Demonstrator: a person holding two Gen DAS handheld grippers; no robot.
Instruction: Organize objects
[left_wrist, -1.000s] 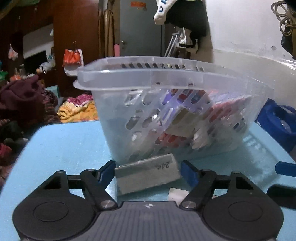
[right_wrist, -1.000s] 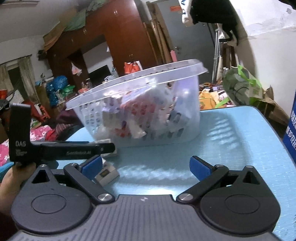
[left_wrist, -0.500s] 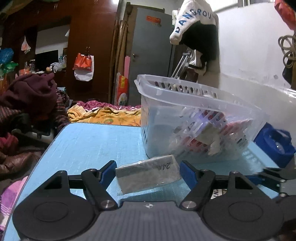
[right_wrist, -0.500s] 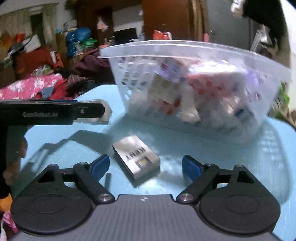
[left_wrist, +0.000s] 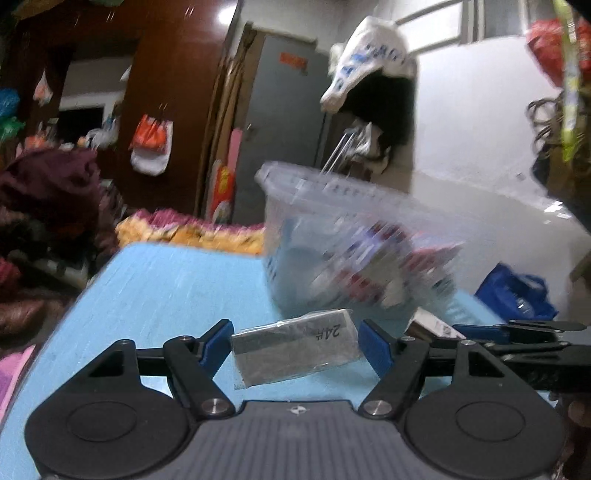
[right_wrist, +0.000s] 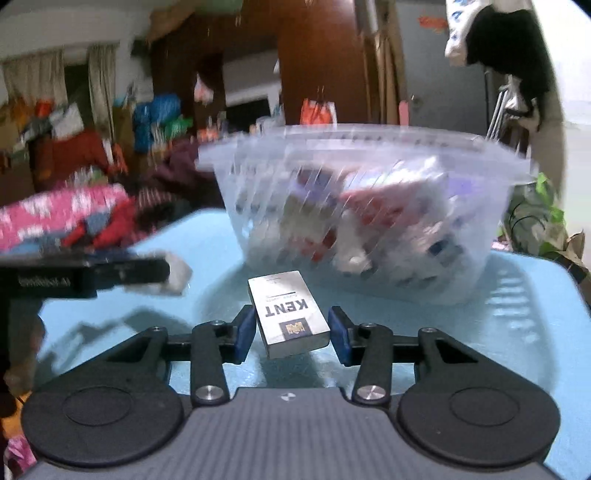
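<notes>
On the light blue tabletop (right_wrist: 517, 306) stands a clear, slotted plastic basket (right_wrist: 369, 206) heaped with small red, white and purple packets; it sits toward the far side, and motion blur smears its contents in both views. In the right wrist view, the right gripper (right_wrist: 291, 330) has a silver-grey rectangular cigarette pack printed KENT (right_wrist: 290, 314) between its blue pads; the jaws are closing on it, the left pad touches the pack's edge and the right pad is at or just beside its other side, so the grip looks nearly or newly made. The pack lies just in front of the basket's near wall. In the left wrist view, the left gripper (left_wrist: 293, 347) grasps a flat grey packet in clear wrapping marked 24H (left_wrist: 295, 347), both blue pads against its ends, the packet tilted slightly with its right end higher. That packet is carried above the tabletop, near the basket's near-left corner. The left gripper also shows at the left edge of the right wrist view, blurred.
</notes>
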